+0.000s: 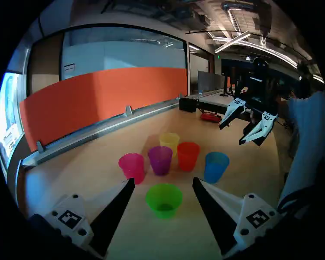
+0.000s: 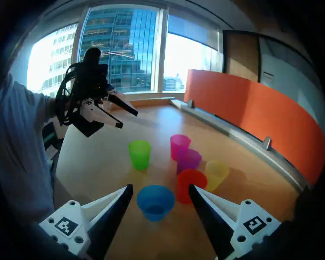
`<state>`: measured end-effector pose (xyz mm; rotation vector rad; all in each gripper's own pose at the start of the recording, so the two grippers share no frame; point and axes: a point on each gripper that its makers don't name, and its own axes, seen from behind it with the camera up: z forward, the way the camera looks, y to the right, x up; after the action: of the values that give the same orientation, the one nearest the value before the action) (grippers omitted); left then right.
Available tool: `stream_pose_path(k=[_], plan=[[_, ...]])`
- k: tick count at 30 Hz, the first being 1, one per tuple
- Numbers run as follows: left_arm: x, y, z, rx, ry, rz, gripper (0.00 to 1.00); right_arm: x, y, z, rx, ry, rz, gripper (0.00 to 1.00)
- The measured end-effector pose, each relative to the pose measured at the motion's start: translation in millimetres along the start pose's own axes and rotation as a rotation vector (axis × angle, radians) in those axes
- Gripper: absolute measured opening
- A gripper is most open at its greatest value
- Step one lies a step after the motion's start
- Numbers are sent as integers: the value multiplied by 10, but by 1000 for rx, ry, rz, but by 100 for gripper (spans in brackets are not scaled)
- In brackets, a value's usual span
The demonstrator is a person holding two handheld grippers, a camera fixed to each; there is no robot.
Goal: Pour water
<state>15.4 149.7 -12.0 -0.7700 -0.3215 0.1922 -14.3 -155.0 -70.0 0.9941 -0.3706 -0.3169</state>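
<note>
1. framing the green cup (image 1: 164,199) on the near surface (image 1: 97,173), the left gripper (image 1: 162,180) has its fingers spread wide, touching nothing.
2. the right gripper (image 2: 159,186) gapes too, empty, with the blue cup (image 2: 155,201) just ahead.
3. beyond, the pink cup (image 1: 132,167), purple cup (image 1: 160,159), orange cup (image 1: 188,155) and yellow cup (image 1: 169,141) stand bunched, with bare wood around them.
4. an orange partition (image 1: 102,97) lines the far edge.
5. whether any cup holds water is hard to tell.
</note>
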Motion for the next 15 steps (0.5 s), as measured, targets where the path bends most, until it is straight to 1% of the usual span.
stream_pose_path(k=[9, 15], plan=[[-290, 67, 48, -16, -51, 4, 100, -253, -97, 130, 29, -52, 4, 99], [-471, 57, 76, -13, -84, 0, 100, -397, -110, 197, 34, -82, 4, 99]])
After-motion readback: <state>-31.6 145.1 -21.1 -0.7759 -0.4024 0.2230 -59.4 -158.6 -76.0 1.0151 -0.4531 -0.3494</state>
